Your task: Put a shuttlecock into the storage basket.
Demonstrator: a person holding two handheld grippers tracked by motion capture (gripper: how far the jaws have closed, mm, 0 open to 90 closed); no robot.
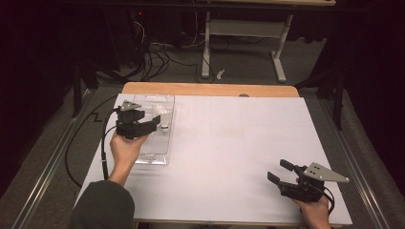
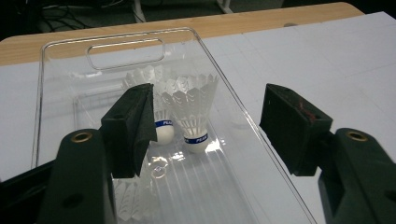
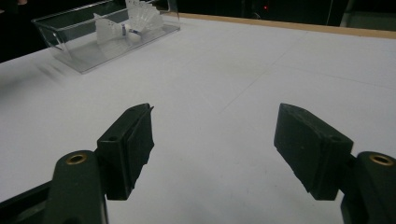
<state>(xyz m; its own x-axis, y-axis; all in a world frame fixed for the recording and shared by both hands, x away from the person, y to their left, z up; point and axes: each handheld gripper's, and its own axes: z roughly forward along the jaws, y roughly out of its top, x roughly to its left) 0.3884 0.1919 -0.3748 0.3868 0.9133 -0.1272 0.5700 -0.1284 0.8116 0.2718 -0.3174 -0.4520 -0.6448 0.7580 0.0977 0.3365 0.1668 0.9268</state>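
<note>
Blue band on shuttlecocks [image 2: 194, 112], lettering blurred, unreadable. Lay in clear tray [image 2: 243, 121], table's 10 o'clock. Left gripper [image 2: 208, 126] jaws wide, empty, astride tray wall. Right gripper [image 1: 282, 172] at 4 o'clock, open, empty.

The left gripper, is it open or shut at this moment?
Open. In the left gripper view the left gripper has its two black jaws wide apart over the clear tray, gripping neither shuttlecock inside.
</note>
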